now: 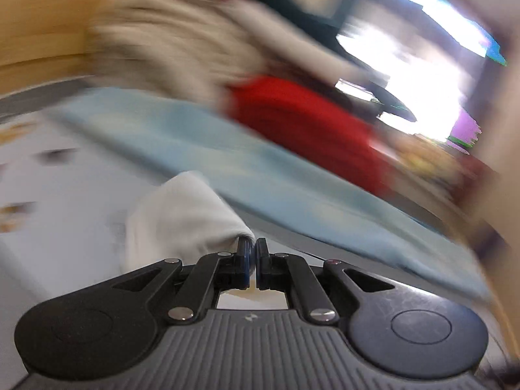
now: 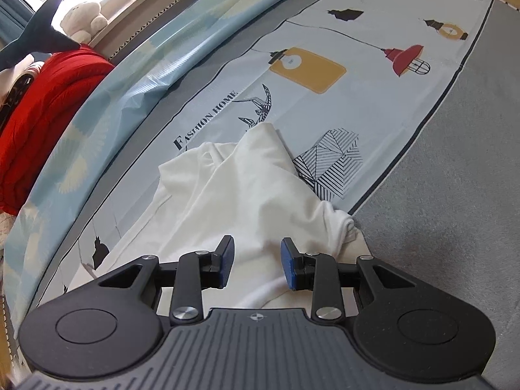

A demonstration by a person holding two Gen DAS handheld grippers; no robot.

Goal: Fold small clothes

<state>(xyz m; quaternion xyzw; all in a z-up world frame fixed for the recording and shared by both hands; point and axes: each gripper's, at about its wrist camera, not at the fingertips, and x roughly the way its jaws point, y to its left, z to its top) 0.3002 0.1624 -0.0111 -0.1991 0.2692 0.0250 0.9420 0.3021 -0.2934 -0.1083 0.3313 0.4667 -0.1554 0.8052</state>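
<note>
A corner of the white garment (image 1: pixel 182 214) is pinched in the left claw (image 1: pixel 253 253), low centre. The right claw (image 2: pixel 256 261) is held spread above the garment on the printed bedspread (image 2: pixel 373 104). The fold is best carried over smoothly, edges matched.

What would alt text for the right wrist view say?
A white garment lies crumpled on a printed sheet, with the right tool open just above it. A red blanket is heaped at far left.

Left view motion-blurred; right sharp, window glare.
</note>
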